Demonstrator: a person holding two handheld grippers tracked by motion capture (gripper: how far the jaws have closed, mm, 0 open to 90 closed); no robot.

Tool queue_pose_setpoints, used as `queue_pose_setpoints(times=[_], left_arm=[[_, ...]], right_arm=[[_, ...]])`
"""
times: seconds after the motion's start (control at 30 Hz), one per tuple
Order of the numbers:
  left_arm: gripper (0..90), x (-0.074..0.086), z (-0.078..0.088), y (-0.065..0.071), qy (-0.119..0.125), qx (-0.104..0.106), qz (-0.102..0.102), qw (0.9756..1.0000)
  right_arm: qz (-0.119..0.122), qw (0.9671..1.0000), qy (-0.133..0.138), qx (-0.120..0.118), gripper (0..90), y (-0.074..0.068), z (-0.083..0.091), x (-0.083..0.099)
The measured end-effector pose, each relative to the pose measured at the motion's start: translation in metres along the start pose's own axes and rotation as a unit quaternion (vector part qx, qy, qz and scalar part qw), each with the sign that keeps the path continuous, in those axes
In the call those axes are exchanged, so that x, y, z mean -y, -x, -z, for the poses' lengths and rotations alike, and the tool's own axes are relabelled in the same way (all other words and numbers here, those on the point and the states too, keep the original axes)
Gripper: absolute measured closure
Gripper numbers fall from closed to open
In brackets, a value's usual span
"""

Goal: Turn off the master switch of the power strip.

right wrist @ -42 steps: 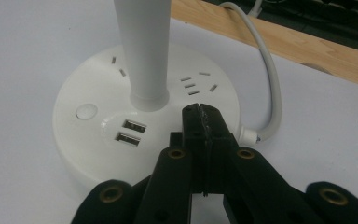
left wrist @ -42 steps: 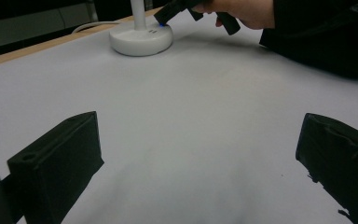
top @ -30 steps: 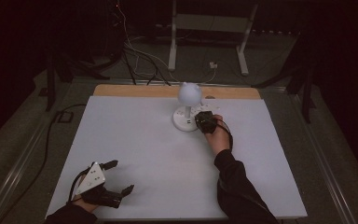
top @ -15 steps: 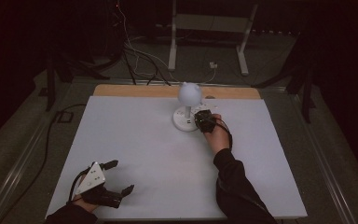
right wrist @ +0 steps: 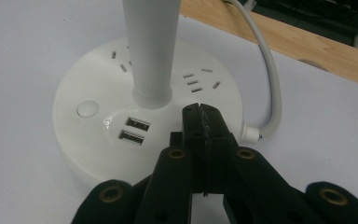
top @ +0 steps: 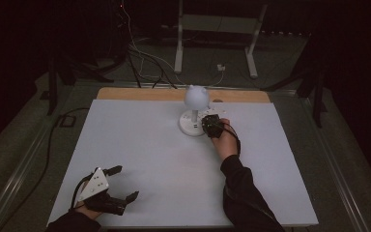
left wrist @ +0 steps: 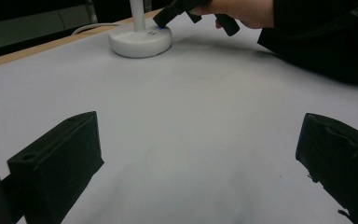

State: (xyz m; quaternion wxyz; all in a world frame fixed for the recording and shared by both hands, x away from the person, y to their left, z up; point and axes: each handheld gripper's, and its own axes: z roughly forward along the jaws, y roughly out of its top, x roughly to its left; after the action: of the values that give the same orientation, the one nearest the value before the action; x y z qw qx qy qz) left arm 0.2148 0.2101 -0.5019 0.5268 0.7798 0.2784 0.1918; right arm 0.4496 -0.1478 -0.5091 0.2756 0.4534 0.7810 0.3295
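One lamp (top: 196, 112) stands at the desk's (top: 140, 145) far edge, stem upright. Two USB ports (right wrist: 135, 130) face the right gripper (right wrist: 200, 114), closed on the base. Left gripper (top: 125, 183): open, empty.

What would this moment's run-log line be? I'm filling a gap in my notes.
right gripper: shut, tips on lamp base beside USB ports | left gripper: open, over table, holding nothing | lamp stem: upright

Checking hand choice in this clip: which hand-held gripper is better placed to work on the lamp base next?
Right. The right hand-held gripper, jaws shut, sits tip-down on the lamp base beside its stem. The left hand-held gripper rests open at the table's near edge.
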Motion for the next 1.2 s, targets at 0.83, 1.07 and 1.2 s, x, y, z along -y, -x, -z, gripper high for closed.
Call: queue_pose_setpoints(times=[0.83,1.07,1.2], left_arm=[[0.7,0.000,0.000,-0.001,0.000,-0.001,0.001,1.0000],[0.7,0.000,0.000,-0.001,0.000,-0.001,0.001,1.0000],[0.7,0.000,0.000,-0.001,0.000,-0.001,0.000,1.0000]], right_arm=[[-0.041,0.9961,0.039,-0.067,25.1,0.012,0.014,0.004],[-0.059,0.9904,0.035,-0.120,8.8,0.016,0.025,0.002],[-0.056,0.9886,0.033,-0.136,3.9,0.017,0.030,0.000]])
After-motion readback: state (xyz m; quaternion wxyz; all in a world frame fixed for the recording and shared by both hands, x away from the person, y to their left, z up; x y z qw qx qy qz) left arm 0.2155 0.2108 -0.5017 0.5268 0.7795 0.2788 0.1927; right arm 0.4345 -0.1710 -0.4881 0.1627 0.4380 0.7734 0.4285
